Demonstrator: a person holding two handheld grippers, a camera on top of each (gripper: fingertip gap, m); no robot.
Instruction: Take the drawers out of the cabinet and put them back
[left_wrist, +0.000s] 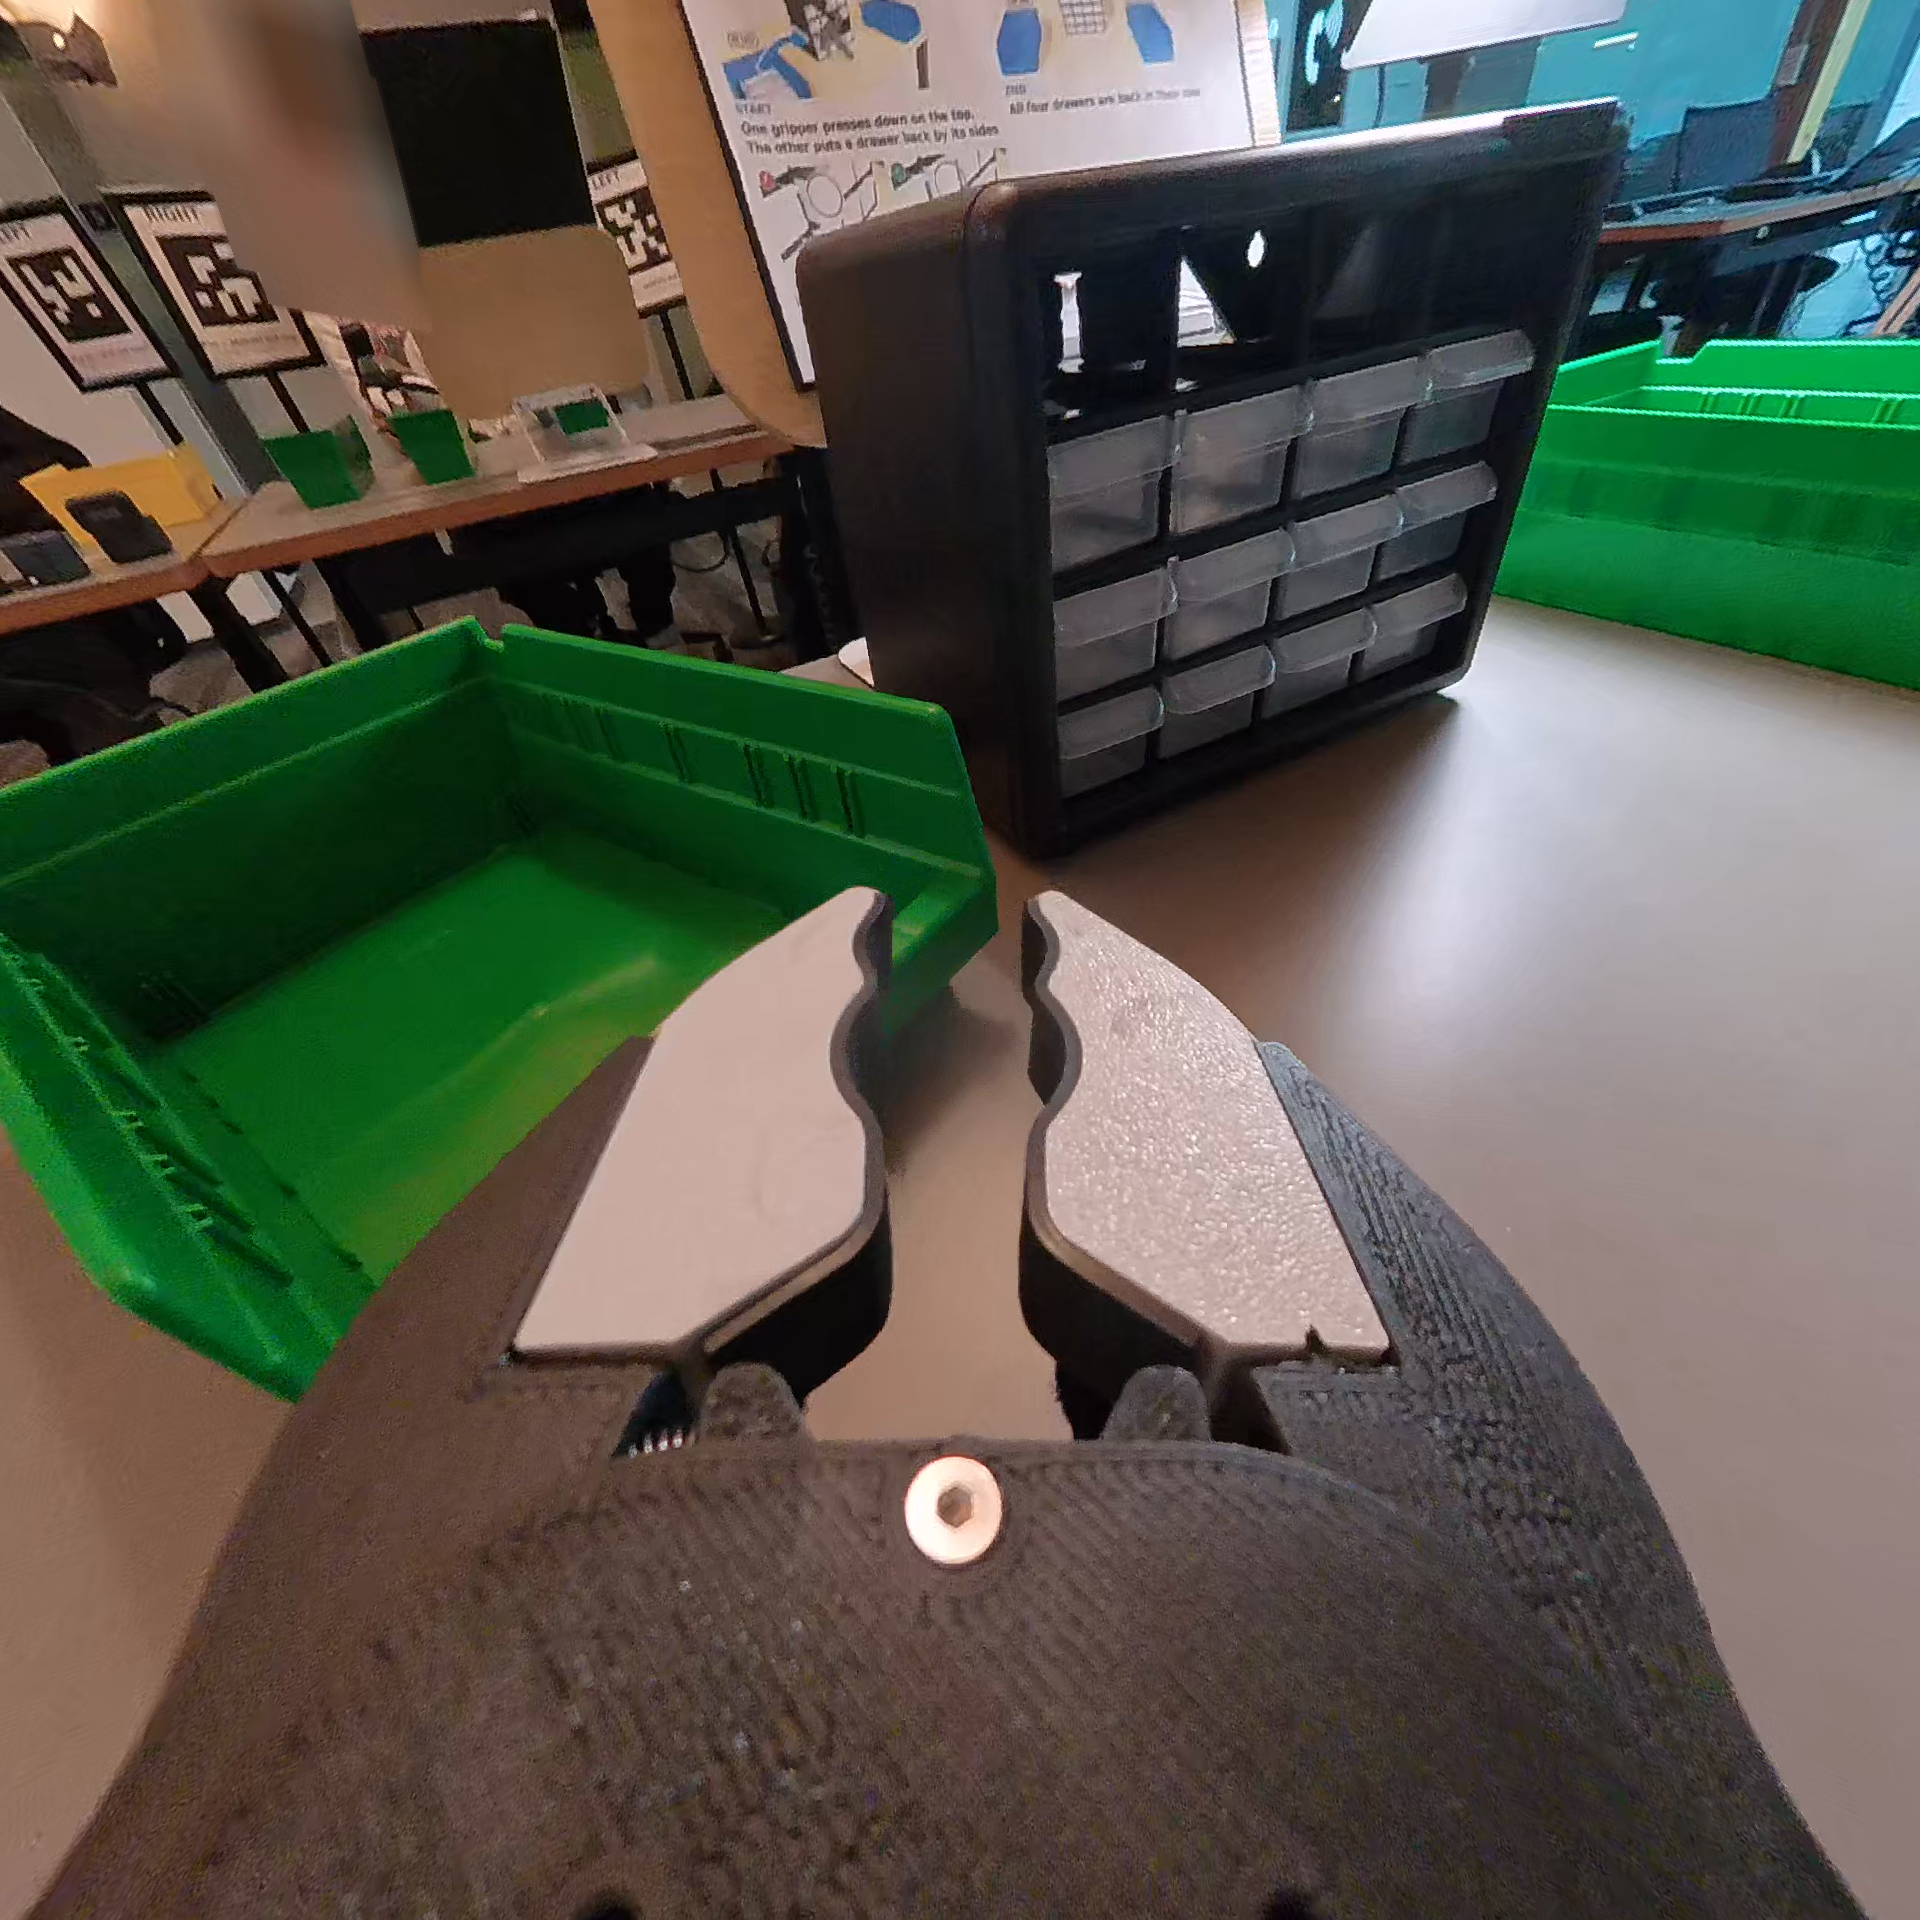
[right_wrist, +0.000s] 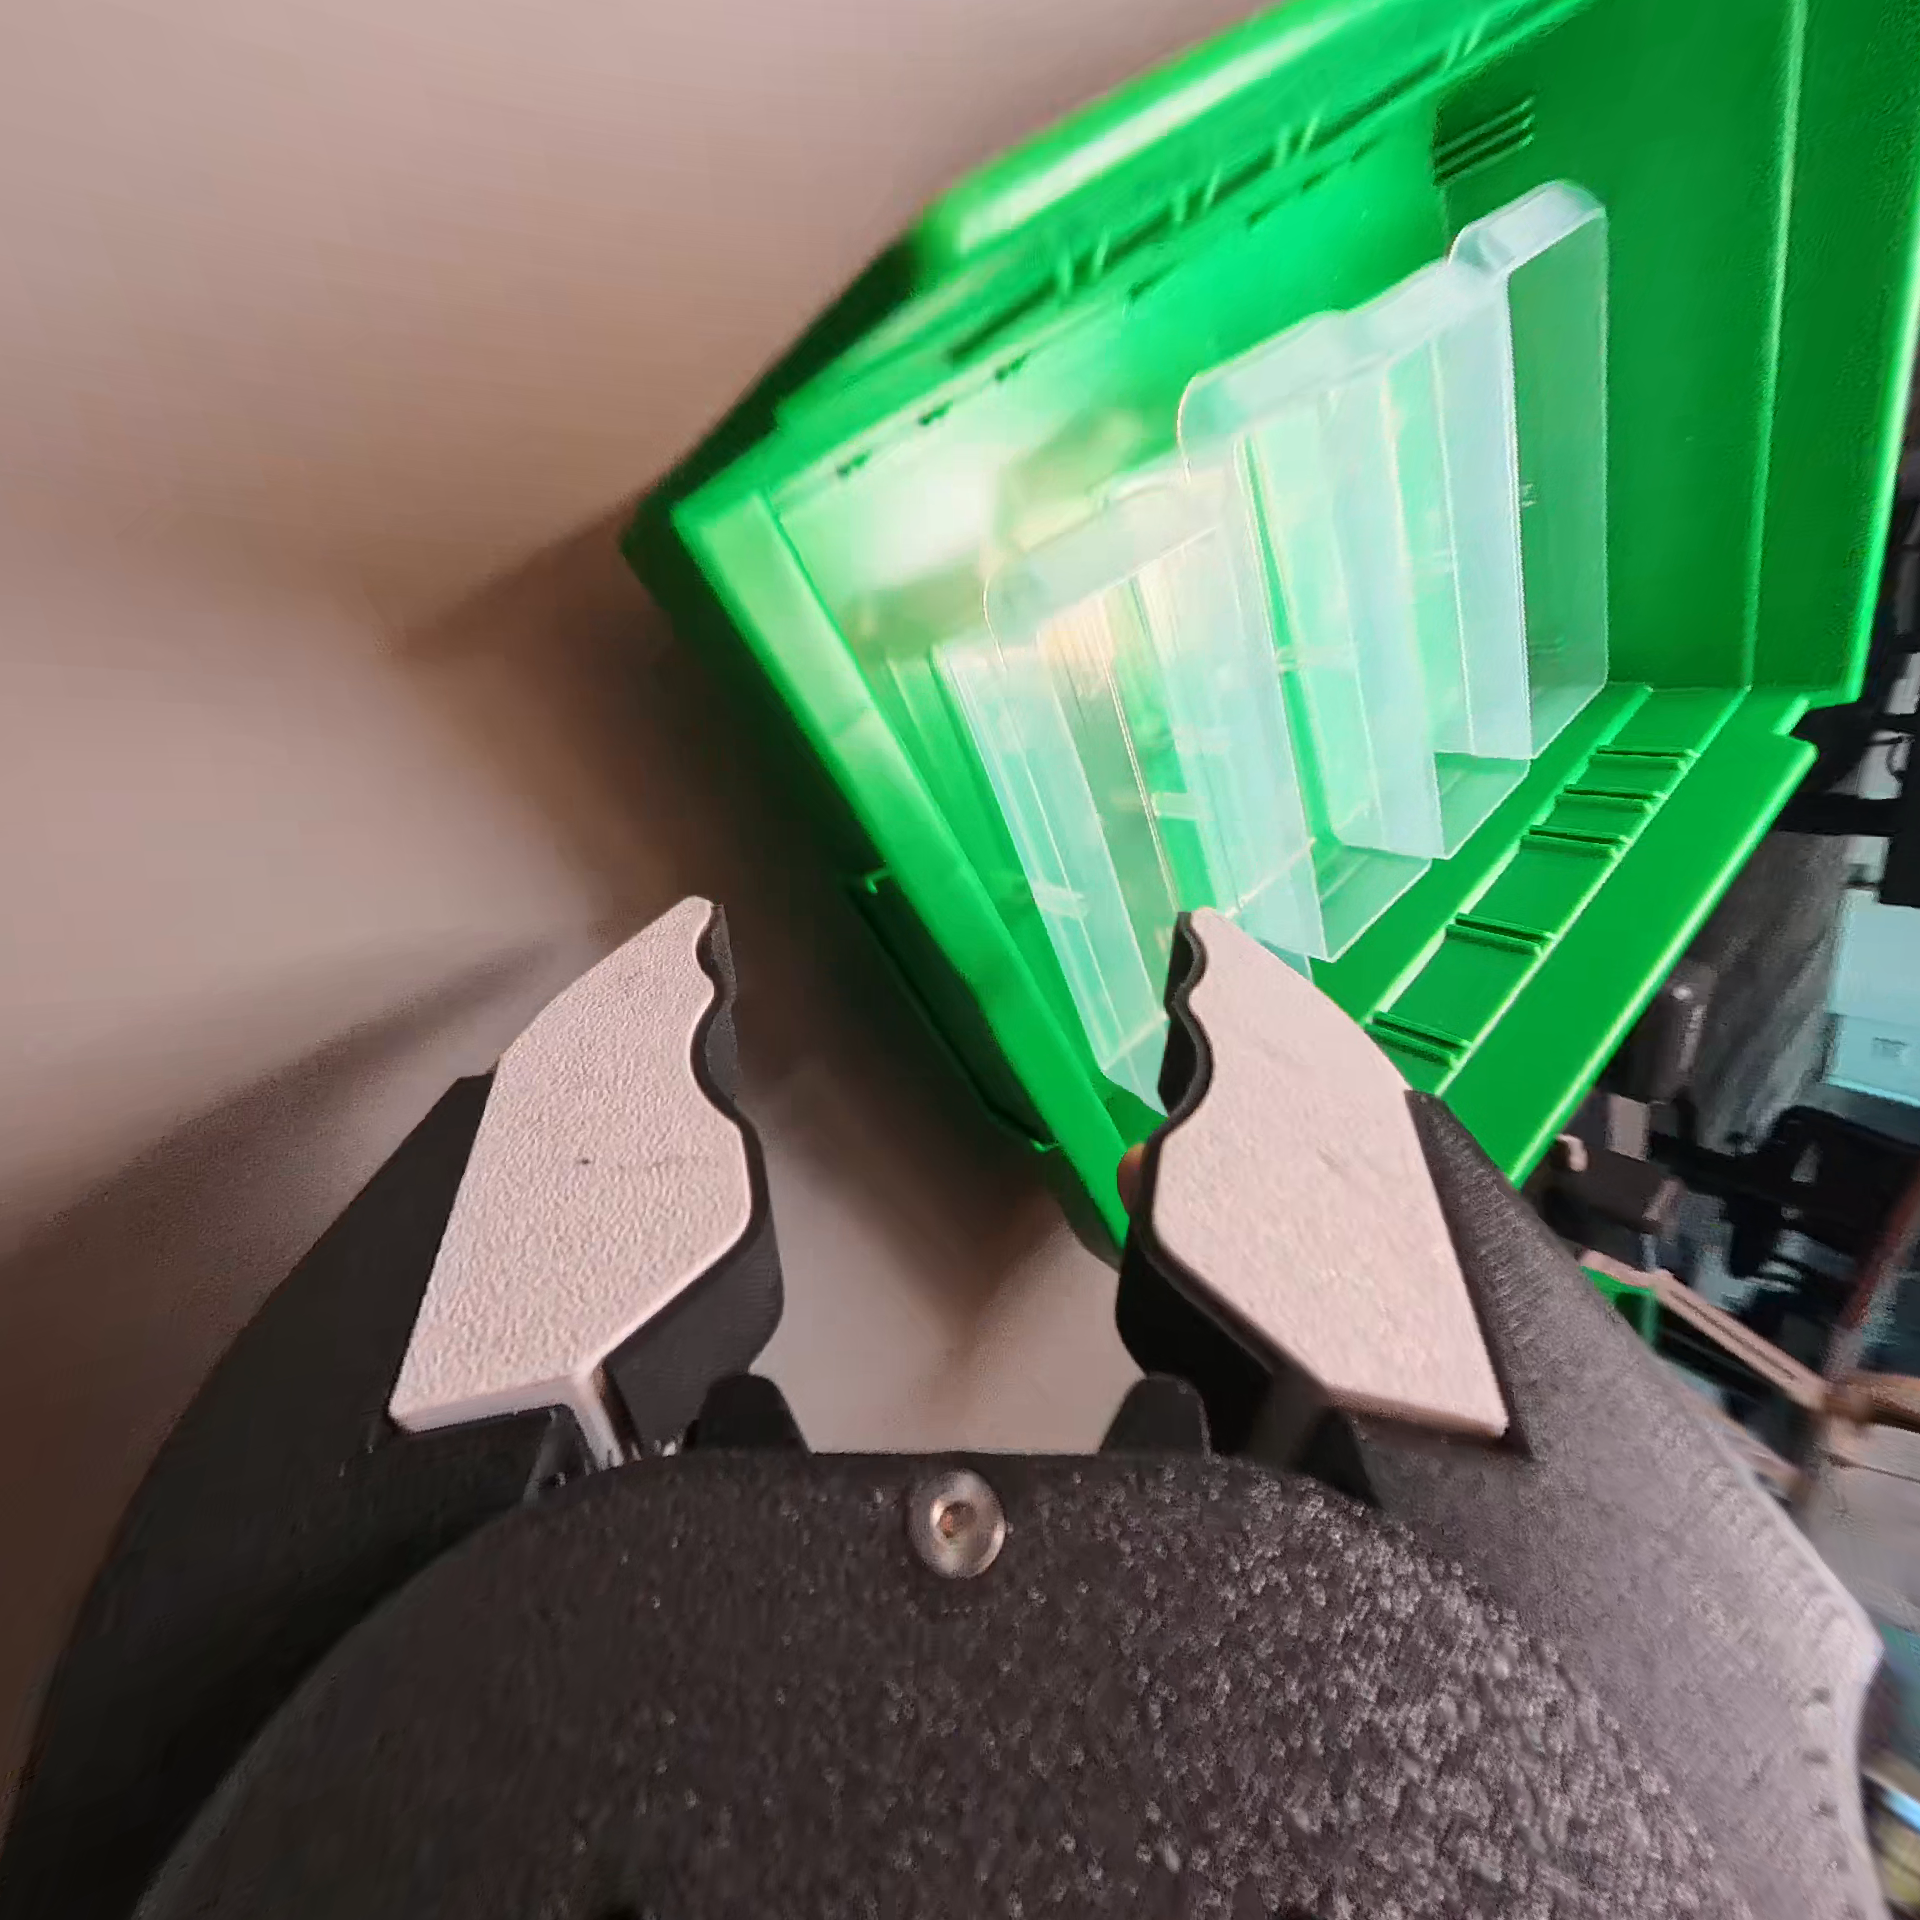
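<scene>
left fingers (left_wrist: 956, 940) slightly parted, empty; right fingers (right_wrist: 945, 951) wide, empty, tilted beside bin (right_wrist: 1704, 852).

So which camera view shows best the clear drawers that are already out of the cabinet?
The right wrist view: several clear drawers lie in a green bin just ahead of the open right claw. The left wrist view shows only that bin's outer wall beside the cabinet; its contents are hidden.

Several clear drawers (right_wrist: 1340, 644) are seen lying inside a green bin (right_wrist: 1704, 436) on the tabletop (right_wrist: 312, 520); the right gripper (right_wrist: 945, 971) is held parted, empty, beside the bin's corner.
</scene>
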